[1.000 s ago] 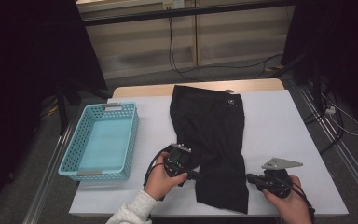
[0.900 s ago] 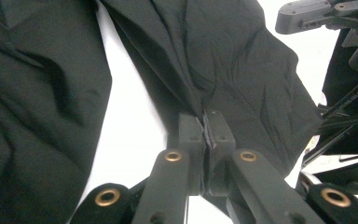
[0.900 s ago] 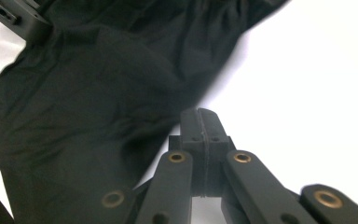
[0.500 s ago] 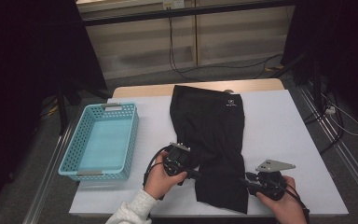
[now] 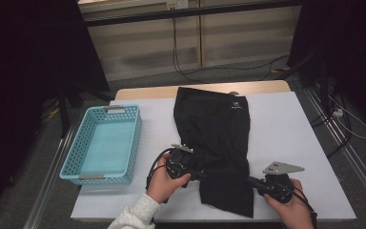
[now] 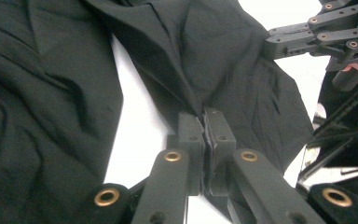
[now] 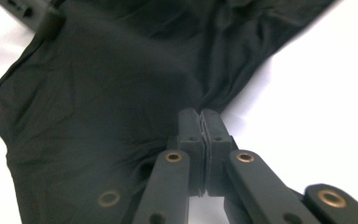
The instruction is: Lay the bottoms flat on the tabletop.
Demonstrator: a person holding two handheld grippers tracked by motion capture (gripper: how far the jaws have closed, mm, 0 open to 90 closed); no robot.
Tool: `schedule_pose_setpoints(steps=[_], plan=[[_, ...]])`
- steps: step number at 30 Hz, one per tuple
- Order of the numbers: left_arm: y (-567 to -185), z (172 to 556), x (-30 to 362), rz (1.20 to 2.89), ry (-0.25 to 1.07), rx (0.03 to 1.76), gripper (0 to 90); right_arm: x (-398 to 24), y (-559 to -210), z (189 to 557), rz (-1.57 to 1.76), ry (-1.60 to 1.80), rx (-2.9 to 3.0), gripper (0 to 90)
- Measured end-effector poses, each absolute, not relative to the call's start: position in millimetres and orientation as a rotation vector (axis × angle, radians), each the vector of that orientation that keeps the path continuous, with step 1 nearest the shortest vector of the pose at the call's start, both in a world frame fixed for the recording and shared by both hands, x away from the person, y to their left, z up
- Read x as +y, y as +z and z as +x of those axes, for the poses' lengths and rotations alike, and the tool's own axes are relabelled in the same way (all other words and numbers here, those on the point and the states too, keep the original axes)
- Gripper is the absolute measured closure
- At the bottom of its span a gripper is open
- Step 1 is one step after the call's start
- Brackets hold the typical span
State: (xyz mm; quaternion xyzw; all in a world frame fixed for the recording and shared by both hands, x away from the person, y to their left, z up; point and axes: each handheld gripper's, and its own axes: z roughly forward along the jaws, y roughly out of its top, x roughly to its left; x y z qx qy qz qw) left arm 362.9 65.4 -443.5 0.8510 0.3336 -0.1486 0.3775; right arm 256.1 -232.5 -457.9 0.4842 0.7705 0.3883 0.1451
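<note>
Two tongs clamped on black garment (image 5: pixel 214 143): left tongs (image 5: pixel 201 175) pinching its near left edge, right tongs (image 5: pixel 252 182) just closed on its near right edge. Spread across white surface (image 5: pixel 286 129), right of blue basket (image 5: pixel 105 143).

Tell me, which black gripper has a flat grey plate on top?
The right gripper, pinching the black cloth's near right edge; the left gripper lacks that big plate.

Black garment (image 5: pixel 217 143), likely trousers or shorts, lies flat on the white tabletop (image 5: pixel 286 129), long axis running away from the person. Small white logo near far right corner. Fabric creased and bunched at the near end, where each side edge is pinched; near hem reaches close to tabletop's front edge.
</note>
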Motion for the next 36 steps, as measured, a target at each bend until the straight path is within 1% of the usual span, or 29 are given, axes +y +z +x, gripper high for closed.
schedule_pose_setpoints(steps=[5,6,7,12,13,15,16,19,23,26,27,28,29,31,34,36], plan=[[-455.7,365.5,63.4,2.17,-0.367,0.873,84.0,-235.8,-462.3,263.1,1.426,1.054,2.164,88.9],[-456.6,365.2,62.7,2.169,-0.356,0.869,81.5,-236.1,-462.7,263.6,1.429,1.051,2.162,88.8],[-456.8,365.2,62.2,2.166,-0.352,0.869,75.9,-237.2,-462.9,264.1,1.428,1.041,2.151,88.8],[-457.0,364.5,61.4,2.16,-0.345,0.857,65.2,-239.8,-463.5,262.9,1.436,1.047,2.153,84.6],[-457.3,364.3,61.2,2.166,-0.341,0.855,64.2,-239.9,-463.4,262.4,1.433,1.049,2.157,84.6],[-457.5,362.7,60.2,2.166,-0.325,0.869,64.6,-239.3,-463.1,260.8,1.439,1.066,2.175,85.9],[-457.8,363.0,60.1,2.163,-0.34,0.859,64.7,-238.5,-463.2,260.2,1.436,1.073,2.179,85.8],[-458.5,361.8,58.2,2.172,-0.343,0.868,69.4,-237.1,-463.2,258.7,1.43,1.072,2.186,85.3],[-458.7,361.1,57.6,2.192,-0.376,0.879,80.9,-236.0,-463.1,257.4,1.413,1.081,2.208,84.3],[-457.4,361.7,60.1,2.196,-0.407,0.892,88.0,-234.0,-462.9,256.8,1.402,1.083,2.226,77.1],[-456.9,361.4,60.7,2.192,-0.405,0.896,88.3,-233.9,-462.1,256.5,1.404,1.069,2.214,70.2],[-455.6,361.9,62.1,2.192,-0.412,0.897,88.4,-234.2,-461.6,256.5,1.404,1.06,2.2,66.6],[-454.9,361.8,62.8,2.188,-0.408,0.904,88.6,-235.2,-460.3,255.8,1.41,1.064,2.186,65.6],[-453.4,362.6,65.6,2.19,-0.408,0.902,88.7,-237.0,-458.9,254.1,1.419,1.061,2.168,60.5],[-452.4,362.6,67.6,2.18,-0.403,0.911,88.7,-238.1,-460.0,250.8,1.435,1.06,2.183,60.2],[-453.1,362.7,67.5,2.185,-0.406,0.909,88.7,-235.9,-463.1,248.3,1.429,1.071,2.184,57.1]])
